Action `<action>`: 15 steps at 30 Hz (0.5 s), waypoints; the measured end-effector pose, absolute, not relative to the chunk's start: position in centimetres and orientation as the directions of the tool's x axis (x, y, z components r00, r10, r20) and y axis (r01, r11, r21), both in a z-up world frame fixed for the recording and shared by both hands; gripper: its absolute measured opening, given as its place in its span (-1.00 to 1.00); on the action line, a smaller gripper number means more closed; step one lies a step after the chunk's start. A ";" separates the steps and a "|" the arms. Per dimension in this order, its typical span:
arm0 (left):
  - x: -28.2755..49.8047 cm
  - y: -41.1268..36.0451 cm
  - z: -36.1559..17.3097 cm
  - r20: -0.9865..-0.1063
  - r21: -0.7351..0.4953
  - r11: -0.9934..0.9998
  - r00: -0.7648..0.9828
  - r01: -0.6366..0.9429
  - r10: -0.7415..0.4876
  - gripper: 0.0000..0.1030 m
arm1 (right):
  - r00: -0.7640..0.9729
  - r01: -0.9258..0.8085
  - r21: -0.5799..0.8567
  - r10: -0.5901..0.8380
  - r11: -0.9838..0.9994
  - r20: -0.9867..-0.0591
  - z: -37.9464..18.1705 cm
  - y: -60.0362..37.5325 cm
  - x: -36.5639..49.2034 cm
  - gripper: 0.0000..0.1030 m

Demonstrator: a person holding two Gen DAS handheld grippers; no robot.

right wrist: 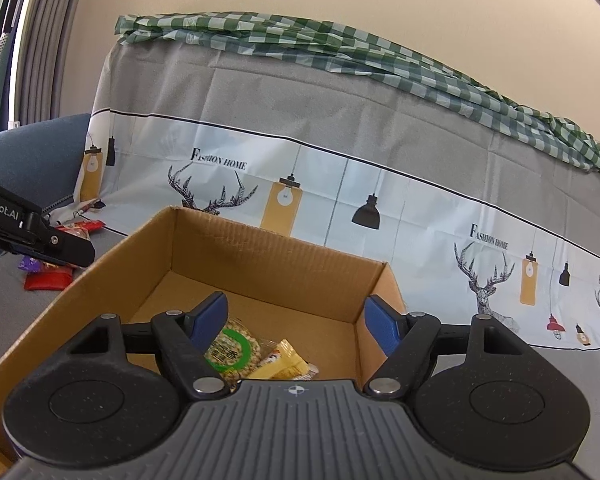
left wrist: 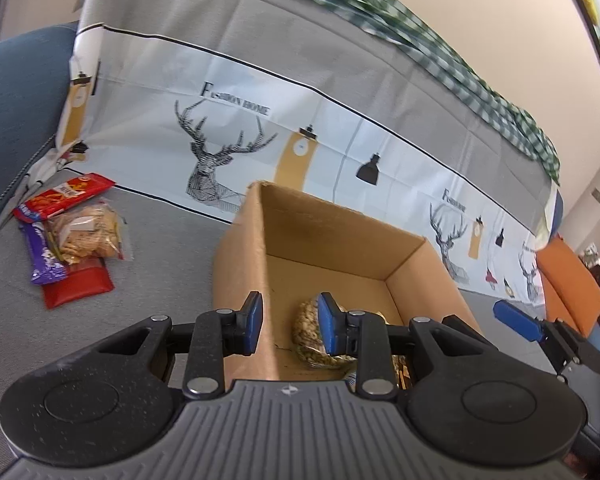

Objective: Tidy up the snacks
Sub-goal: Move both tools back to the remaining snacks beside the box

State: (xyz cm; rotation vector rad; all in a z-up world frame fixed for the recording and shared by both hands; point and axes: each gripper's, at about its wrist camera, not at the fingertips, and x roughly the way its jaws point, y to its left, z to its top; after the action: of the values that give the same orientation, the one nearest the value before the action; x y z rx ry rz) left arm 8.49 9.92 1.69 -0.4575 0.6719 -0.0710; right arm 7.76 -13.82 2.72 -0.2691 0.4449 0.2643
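An open cardboard box (left wrist: 404, 258) stands on the grey sofa seat; it also shows in the right wrist view (right wrist: 260, 248). Inside lie a round clear pack of grain snack (left wrist: 306, 330) with a green ring label (right wrist: 232, 350) and a yellow packet (right wrist: 284, 364). My left gripper (left wrist: 290, 322) is open and empty, straddling the box's left wall. My right gripper (right wrist: 296, 320) is open and empty above the box; its finger (left wrist: 516, 320) shows at the right in the left wrist view. A pile of snacks lies left of the box: a red packet (left wrist: 66, 196), a clear cracker bag (left wrist: 86, 234), a purple bar (left wrist: 44, 258), a red pouch (left wrist: 78, 286).
A deer-print cloth (left wrist: 340, 140) covers the sofa back, with a green checked cloth (right wrist: 340, 48) on top. A blue cushion (left wrist: 16, 92) is at the left, an orange cushion (left wrist: 568, 280) at the far right. The left gripper's arm (right wrist: 32, 232) crosses the right wrist view's left edge.
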 end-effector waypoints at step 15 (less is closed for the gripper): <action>10.7 16.4 1.4 -0.643 -0.425 0.873 0.758 -0.237 -0.107 -0.79 | 0.842 -0.371 -0.039 0.318 0.928 -0.436 3.8 -8.8 8.1 -0.53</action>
State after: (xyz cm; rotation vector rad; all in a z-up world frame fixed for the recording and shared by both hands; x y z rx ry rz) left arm 10.65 16.41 1.36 -0.5144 0.7147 0.0744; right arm 8.14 -8.84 3.80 -0.1236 0.4391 0.3646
